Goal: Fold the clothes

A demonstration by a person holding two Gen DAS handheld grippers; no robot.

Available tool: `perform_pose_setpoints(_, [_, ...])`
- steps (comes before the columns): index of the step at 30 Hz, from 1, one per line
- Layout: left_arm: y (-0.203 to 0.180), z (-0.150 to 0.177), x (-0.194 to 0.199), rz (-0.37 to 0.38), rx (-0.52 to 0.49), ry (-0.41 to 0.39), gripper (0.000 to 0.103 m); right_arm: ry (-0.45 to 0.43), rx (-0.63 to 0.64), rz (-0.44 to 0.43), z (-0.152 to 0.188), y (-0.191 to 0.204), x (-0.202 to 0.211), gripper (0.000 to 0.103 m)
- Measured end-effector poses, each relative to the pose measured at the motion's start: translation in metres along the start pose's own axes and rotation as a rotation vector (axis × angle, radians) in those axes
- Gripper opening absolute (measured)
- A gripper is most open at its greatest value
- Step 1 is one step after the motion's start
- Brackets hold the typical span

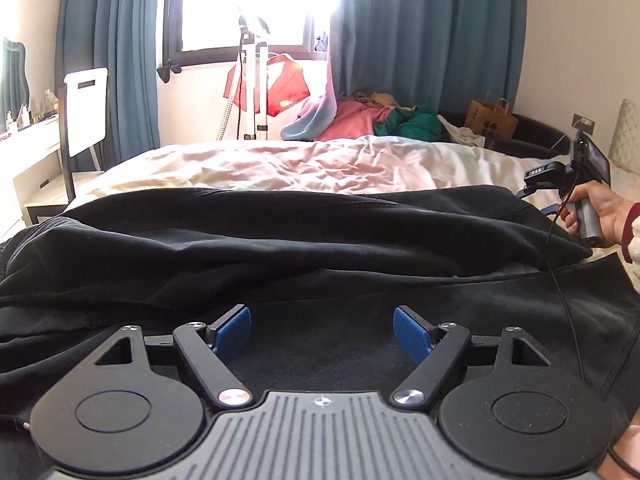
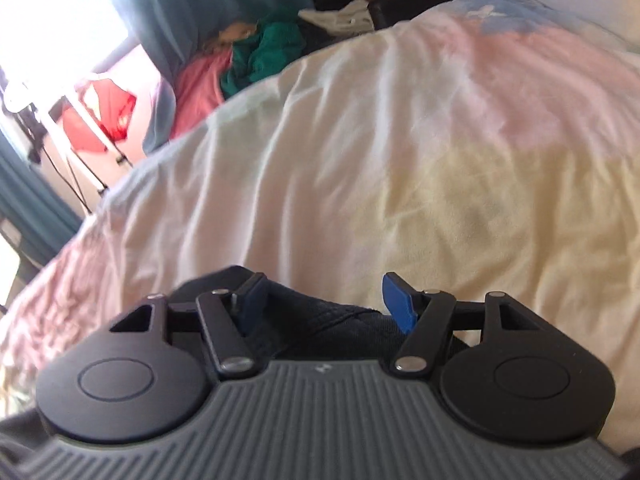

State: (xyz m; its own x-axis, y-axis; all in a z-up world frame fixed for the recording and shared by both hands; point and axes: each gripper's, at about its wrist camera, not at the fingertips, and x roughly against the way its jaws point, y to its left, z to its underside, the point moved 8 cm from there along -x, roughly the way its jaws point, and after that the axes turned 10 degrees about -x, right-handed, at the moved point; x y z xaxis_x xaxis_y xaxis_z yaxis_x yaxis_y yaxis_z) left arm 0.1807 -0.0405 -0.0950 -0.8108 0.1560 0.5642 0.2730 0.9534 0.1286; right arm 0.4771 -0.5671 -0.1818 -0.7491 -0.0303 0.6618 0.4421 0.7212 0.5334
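Note:
A black garment [image 1: 280,240] lies spread and creased across the near side of the bed. My left gripper [image 1: 322,330] hovers low over its flat near part, open, blue pads [image 1: 236,328] wide apart with nothing between them. At the garment's right end a hand [image 1: 608,220] holds the right gripper's grey handle [image 1: 586,220]. In the right wrist view my right gripper [image 2: 324,304] is open over an edge of the black garment [image 2: 332,324]. The cloth lies under and between the fingers, and the pads [image 2: 398,304] stand clear of it.
A rumpled pale pink and cream duvet [image 2: 400,140] covers the bed beyond the garment. Pink and green clothes [image 1: 380,122] are piled at the far side by a brown paper bag [image 1: 490,118]. A white chair [image 1: 86,112] and desk stand left; a stand [image 1: 254,80] is by the window.

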Motion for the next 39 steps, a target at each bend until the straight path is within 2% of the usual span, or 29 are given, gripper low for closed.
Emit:
perform_pose_setpoints(3, [-0.001, 0.000, -0.015, 0.031, 0.019, 0.021, 0.081, 0.102, 0.026, -0.080, 0.008, 0.002, -0.020, 0.068])
perform_pose_setpoints(6, [-0.001, 0.010, -0.027, 0.082, 0.069, 0.073, 0.081, 0.175, 0.127, -0.115, 0.017, 0.001, -0.023, 0.068])
perform_pose_setpoints(9, [0.002, 0.020, -0.037, 0.121, 0.122, 0.135, 0.080, 0.216, 0.169, -0.149, 0.022, 0.001, -0.012, 0.066])
perform_pose_setpoints(11, [0.004, 0.023, -0.036, 0.125, 0.135, 0.145, 0.080, 0.215, 0.231, -0.143, 0.026, 0.007, -0.002, 0.056])
perform_pose_setpoints(13, [0.004, 0.020, -0.030, 0.106, 0.116, 0.126, 0.080, 0.182, 0.266, -0.133, 0.028, 0.013, 0.011, 0.038])
perform_pose_setpoints(14, [0.003, 0.018, -0.027, 0.095, 0.104, 0.114, 0.080, 0.156, 0.272, -0.144, 0.029, 0.018, 0.019, 0.029])
perform_pose_setpoints(16, [0.002, 0.014, -0.019, 0.074, 0.085, 0.088, 0.080, 0.061, 0.319, -0.115, 0.029, 0.028, 0.037, 0.026])
perform_pose_setpoints(17, [0.002, 0.012, -0.016, 0.071, 0.086, 0.077, 0.080, -0.014, 0.357, -0.085, 0.028, 0.034, 0.047, 0.025])
perform_pose_setpoints(21, [0.000, 0.007, -0.005, 0.078, 0.102, 0.048, 0.080, -0.315, 0.511, 0.036, 0.026, 0.063, 0.085, 0.025])
perform_pose_setpoints(23, [0.000, 0.006, -0.004, 0.072, 0.098, 0.046, 0.080, -0.420, 0.567, 0.103, 0.028, 0.075, 0.088, 0.028])
perform_pose_setpoints(24, [-0.001, 0.006, -0.004, 0.068, 0.094, 0.047, 0.080, -0.433, 0.581, 0.143, 0.028, 0.075, 0.081, 0.034])
perform_pose_setpoints(26, [0.000, 0.006, -0.005, 0.059, 0.085, 0.049, 0.080, -0.436, 0.561, 0.241, 0.024, 0.063, 0.060, 0.043])
perform_pose_setpoints(27, [0.000, 0.006, -0.006, 0.054, 0.079, 0.050, 0.080, -0.426, 0.526, 0.266, 0.021, 0.053, 0.052, 0.043])
perform_pose_setpoints(29, [0.002, 0.007, -0.009, 0.042, 0.071, 0.049, 0.080, -0.398, 0.393, 0.261, 0.013, 0.025, 0.044, 0.045])
perform_pose_setpoints(30, [0.003, 0.007, -0.010, 0.039, 0.070, 0.051, 0.080, -0.385, 0.321, 0.257, 0.010, 0.011, 0.041, 0.050])
perform_pose_setpoints(32, [0.004, 0.008, -0.014, 0.036, 0.072, 0.058, 0.080, -0.368, 0.134, 0.234, 0.003, -0.019, 0.047, 0.059])
perform_pose_setpoints(36, [0.009, 0.011, -0.018, 0.041, 0.092, 0.068, 0.080, -0.299, -0.089, 0.145, 0.007, -0.055, 0.066, 0.060])
perform_pose_setpoints(39, [0.011, 0.013, -0.017, 0.036, 0.094, 0.065, 0.080, -0.255, -0.253, 0.079, 0.032, -0.074, 0.088, 0.063])
